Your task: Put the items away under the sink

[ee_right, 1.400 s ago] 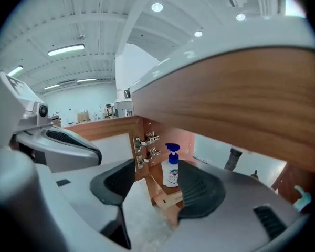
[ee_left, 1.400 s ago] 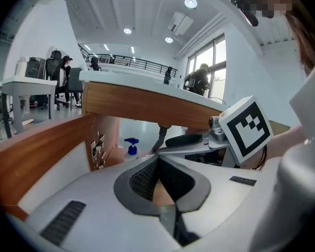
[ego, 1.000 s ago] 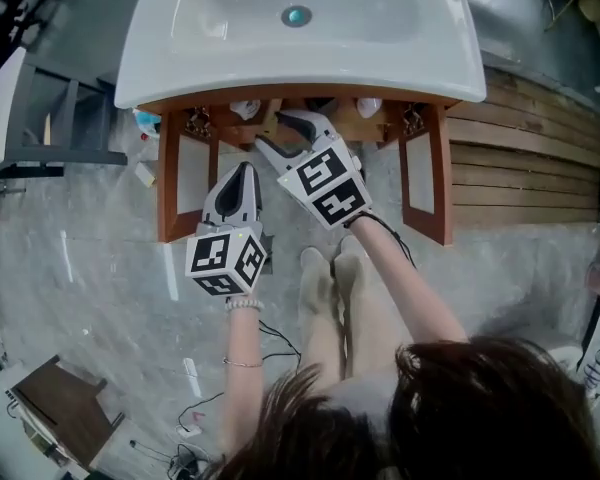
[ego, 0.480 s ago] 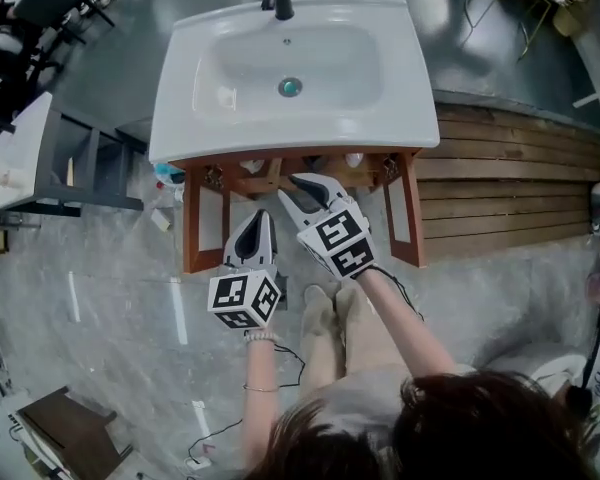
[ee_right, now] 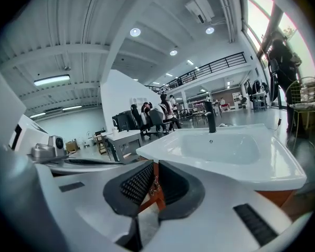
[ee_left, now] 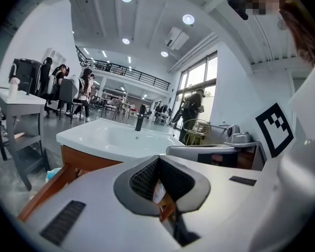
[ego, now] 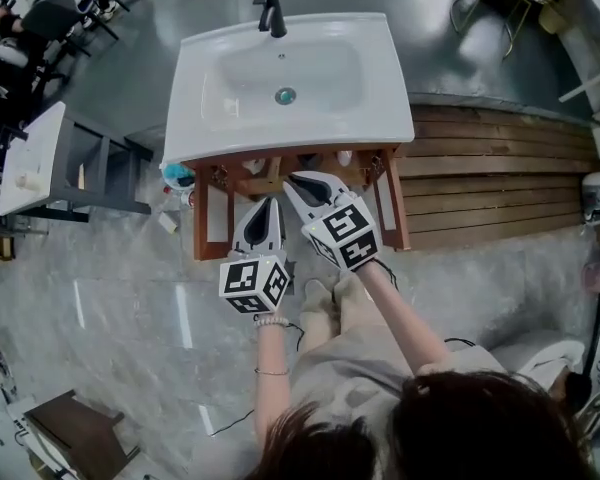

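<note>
The left gripper point(ego: 266, 211) and the right gripper point(ego: 302, 181) are each showing 2 smooth white jaws. Dark bumpy pads point(ee_right: 134, 182) are lining the inner sides. The right jaws have just been closing, with nothing between them. Behind each pair of jaws, a white cube point(ego: 254, 284) is showing black square markers. A thin black cable point(ego: 388, 265) is trailing back from the right one. Farther behind the left jaws, a bead bracelet point(ego: 271, 320) and a thin bangle point(ego: 269, 372) are circling the wrist. The person is wearing pale beige clothes point(ego: 350, 358) and pale shoes point(ego: 315, 293).
</note>
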Demonstrator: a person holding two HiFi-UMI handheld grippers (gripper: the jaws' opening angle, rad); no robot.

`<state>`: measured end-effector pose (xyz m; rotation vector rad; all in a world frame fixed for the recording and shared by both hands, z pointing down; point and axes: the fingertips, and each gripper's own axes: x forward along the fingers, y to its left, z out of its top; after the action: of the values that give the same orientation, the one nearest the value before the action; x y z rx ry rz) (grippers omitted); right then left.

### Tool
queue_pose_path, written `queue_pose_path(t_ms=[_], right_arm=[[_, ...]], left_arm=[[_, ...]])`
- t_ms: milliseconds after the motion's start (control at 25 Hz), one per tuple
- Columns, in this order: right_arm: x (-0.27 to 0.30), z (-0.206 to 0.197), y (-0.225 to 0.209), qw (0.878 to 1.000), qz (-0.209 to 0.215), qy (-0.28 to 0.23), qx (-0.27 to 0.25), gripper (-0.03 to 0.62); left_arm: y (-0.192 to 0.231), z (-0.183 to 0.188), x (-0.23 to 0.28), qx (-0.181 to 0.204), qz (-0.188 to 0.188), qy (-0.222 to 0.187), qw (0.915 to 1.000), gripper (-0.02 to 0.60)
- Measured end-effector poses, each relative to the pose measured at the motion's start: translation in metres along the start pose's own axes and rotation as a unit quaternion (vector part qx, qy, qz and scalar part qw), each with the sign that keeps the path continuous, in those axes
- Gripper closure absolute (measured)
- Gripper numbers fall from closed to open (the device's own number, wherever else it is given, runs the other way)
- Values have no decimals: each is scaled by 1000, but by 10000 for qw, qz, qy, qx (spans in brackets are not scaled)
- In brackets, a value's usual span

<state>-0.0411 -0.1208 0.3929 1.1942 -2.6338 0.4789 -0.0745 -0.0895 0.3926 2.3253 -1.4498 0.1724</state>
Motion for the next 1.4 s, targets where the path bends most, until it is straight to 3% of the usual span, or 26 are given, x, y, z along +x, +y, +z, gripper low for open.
queue_pose_path(t_ms=[560,840,1400], right_arm=[[-40,43,25,9988,314,-364,-6,576],[-50,47,32,9987,309,-390,-132,577],[-58,59,20,9975,252,-659,-76,578]], left_arm=[[-19,38,-25,506,-213,-167,9983,581],[-30,46,-29,624,-411,-264,9969,581],[-35,47,-26,707,-466,-321,9959,581]])
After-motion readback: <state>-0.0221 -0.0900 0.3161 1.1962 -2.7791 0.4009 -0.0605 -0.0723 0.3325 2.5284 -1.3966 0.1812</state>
